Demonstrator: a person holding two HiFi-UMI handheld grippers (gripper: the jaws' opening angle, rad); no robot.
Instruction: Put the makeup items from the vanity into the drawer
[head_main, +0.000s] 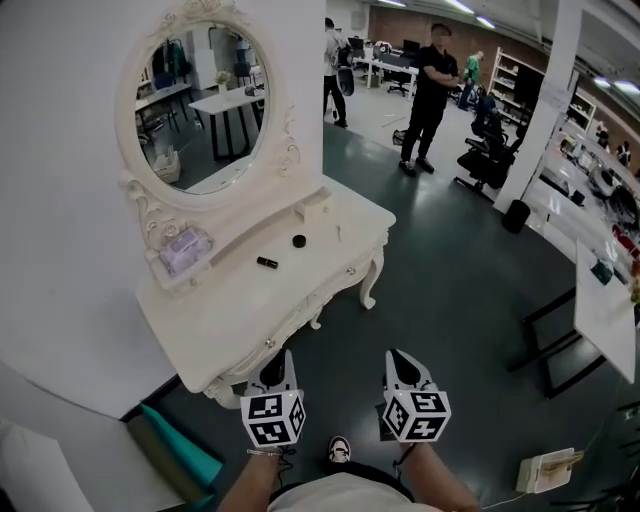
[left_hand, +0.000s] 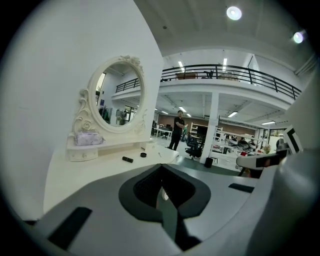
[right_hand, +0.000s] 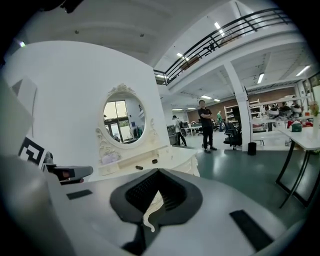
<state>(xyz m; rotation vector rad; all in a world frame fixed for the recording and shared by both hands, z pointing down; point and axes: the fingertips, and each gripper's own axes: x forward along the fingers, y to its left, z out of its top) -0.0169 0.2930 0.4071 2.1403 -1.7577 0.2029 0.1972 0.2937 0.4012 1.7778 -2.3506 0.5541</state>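
Approach stage, by the look of it; nothing lifted yet.

- Holding left tool (head_main: 284, 362) and right tool (head_main: 398, 362) side by side, just off the near edge of the bench (head_main: 230, 310), touching nothing.
- Reading both as closed narrow, pads together, empty; same in each gripper view.
- On the bench top, mid-way back: short black tube (head_main: 267, 262), lying flat. Just right and farther: small round black pot (head_main: 299, 241). Well apart from both tools.
- On the raised shelf at far left, under the oval mirror (head_main: 195, 105): lilac pouch (head_main: 185, 250). Cannot tell contents.
- Along the near front: drawer knob (head_main: 270, 343), with a second knob farther right. Drawers apparently shut, flush with the front.

Judged next: drawer first, most likely, since no place stands ready for the items.
- Calls for spreading one tool, closing on the near knob, pulling straight out.
- Then opening over the black tube across its narrow side.
- Expect the tube to roll if nudged; the pot is low, so needs a low, level pinch.
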